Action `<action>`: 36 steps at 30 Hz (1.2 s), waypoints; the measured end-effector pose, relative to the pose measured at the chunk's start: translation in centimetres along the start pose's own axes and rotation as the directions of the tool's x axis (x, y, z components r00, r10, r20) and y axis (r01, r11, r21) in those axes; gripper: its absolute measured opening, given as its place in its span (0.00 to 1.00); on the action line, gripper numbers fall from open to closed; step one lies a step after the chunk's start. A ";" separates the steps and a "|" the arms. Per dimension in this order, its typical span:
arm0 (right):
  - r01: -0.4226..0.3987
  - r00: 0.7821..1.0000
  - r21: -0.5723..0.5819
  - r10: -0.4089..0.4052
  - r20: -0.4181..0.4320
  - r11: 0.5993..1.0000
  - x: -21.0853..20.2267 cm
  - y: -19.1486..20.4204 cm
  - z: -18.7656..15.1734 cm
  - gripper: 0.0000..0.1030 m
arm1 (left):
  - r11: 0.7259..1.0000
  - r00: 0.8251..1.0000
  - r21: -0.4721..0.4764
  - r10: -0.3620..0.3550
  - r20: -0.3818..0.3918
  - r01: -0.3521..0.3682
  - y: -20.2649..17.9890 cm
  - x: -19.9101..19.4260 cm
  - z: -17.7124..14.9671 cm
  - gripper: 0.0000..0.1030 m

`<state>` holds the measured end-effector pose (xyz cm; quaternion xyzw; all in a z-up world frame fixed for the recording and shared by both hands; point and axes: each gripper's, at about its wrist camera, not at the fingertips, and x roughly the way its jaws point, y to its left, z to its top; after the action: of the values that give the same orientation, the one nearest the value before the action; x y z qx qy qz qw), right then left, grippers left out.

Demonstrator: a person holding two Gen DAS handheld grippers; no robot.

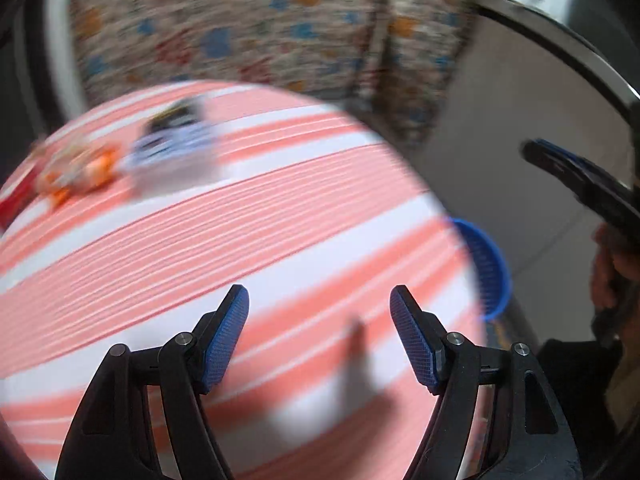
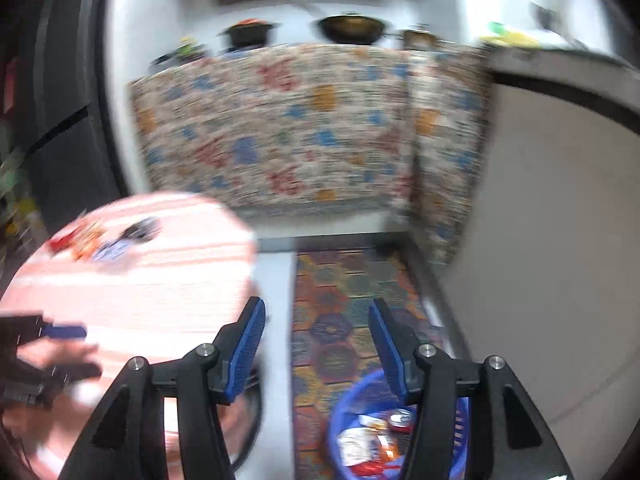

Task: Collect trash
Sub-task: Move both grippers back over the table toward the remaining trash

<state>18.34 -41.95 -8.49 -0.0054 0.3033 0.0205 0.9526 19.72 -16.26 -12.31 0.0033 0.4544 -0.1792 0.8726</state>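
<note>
So both my tools are empty right now: the left tool (image 1: 319,300) has its jaws spread wide with nothing but striped cloth between them, and the right tool (image 2: 317,312) is parted too, nothing in it. The leftover trash is a little cluster at the far left of the round bench (image 1: 280,216): a white and dark wrapper (image 1: 176,144), an orange packet (image 1: 80,170) touching it, and something red (image 1: 14,196) at the edge, all blurry so I can't name them properly. From the left tool they sit ahead and off to the left, well apart from the pads. The white wrapper's long axis seems to run roughly along the stripes, though the blur makes that a guess. The blue basket (image 2: 340,412) sits on the floor just right of the bench, right under my right tool, already holding some wrappers and a can. I'd say the left hand is the nearer one for the next grab.
</note>
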 end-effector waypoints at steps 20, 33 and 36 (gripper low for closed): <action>-0.339 0.922 -0.274 0.260 -0.286 0.900 5.9 23.3 -5.1 0.53 | 0.949 0.965 -0.188 0.261 0.020 -0.253 13.5 -0.3 -2.6 0.90; -0.343 0.921 -0.246 0.274 -0.278 0.906 7.4 23.3 -4.4 0.59 | 0.951 0.960 -0.136 0.279 -0.010 -0.278 12.7 0.4 -2.4 0.99; -0.342 0.921 -0.245 0.273 -0.278 0.907 7.5 23.4 -4.3 0.59 | 0.953 0.962 -0.136 0.273 -0.008 -0.272 12.8 0.4 -2.5 0.99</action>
<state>20.99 -18.43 -16.33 -0.0987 0.4058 0.2147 0.8829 21.96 -4.00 -16.07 0.0054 0.4562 -0.0259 0.8895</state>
